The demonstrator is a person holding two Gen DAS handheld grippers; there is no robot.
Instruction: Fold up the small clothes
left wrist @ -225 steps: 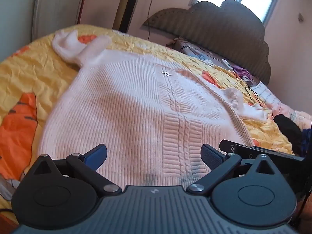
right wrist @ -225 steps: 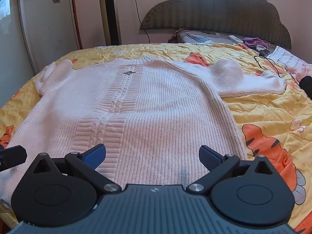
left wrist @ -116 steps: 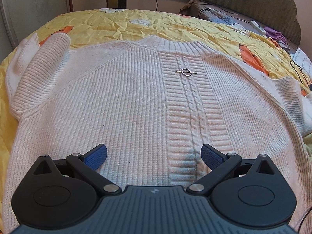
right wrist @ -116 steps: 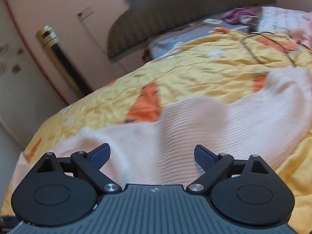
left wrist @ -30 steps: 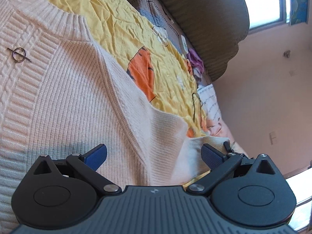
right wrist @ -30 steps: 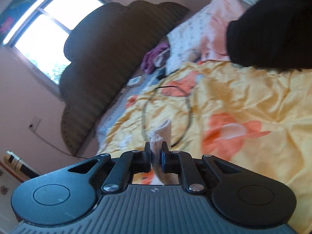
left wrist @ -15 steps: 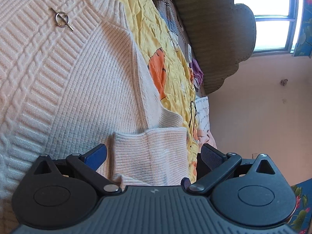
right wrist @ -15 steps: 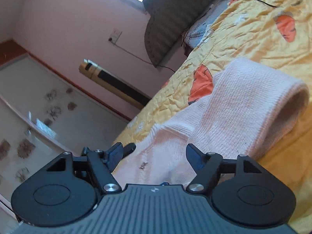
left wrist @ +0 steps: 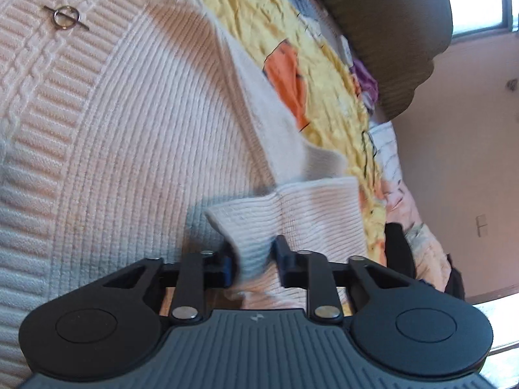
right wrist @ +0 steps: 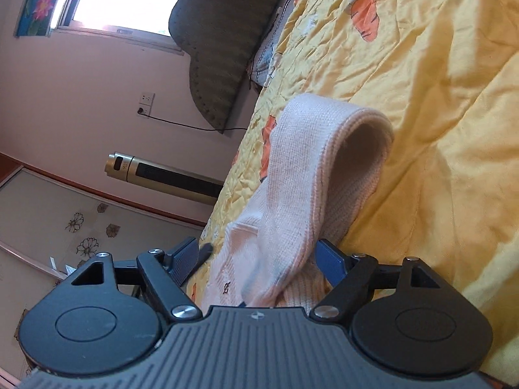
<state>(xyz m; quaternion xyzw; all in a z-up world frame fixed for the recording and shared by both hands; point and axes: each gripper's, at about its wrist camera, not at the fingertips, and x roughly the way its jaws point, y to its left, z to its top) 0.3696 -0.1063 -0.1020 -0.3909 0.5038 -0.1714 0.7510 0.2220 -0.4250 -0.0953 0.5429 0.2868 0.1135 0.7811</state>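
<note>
The pale pink knit sweater [left wrist: 136, 149] lies spread on the yellow quilt [left wrist: 327, 74], chest up, its metal ring clasp [left wrist: 66, 17] at about 10 o'clock in the left wrist view. The right-hand sleeve has been doubled back over the body: its ribbed cuff [left wrist: 292, 207] lies on the chest just ahead of your left gripper [left wrist: 251, 264], at 12 o'clock from it, with the sleeve's long axis running away toward 1 o'clock to the fold at the shoulder.

Your left gripper is closing, and a corner of the cuff fabric is pinched between its pads; it is much the nearer tool and the one carrying the work.

In the right wrist view, the sleeve [right wrist: 311, 175] arches in a loop from 12 o'clock down toward the right gripper [right wrist: 256, 265]. Its jaws are opening; fabric passes between the fingers, but the pads stand clear of it, so count it as released.

The coming move probably turns on the cuff: draw it along the sleeve's axis, across the chest, to flatten the loop.
</note>
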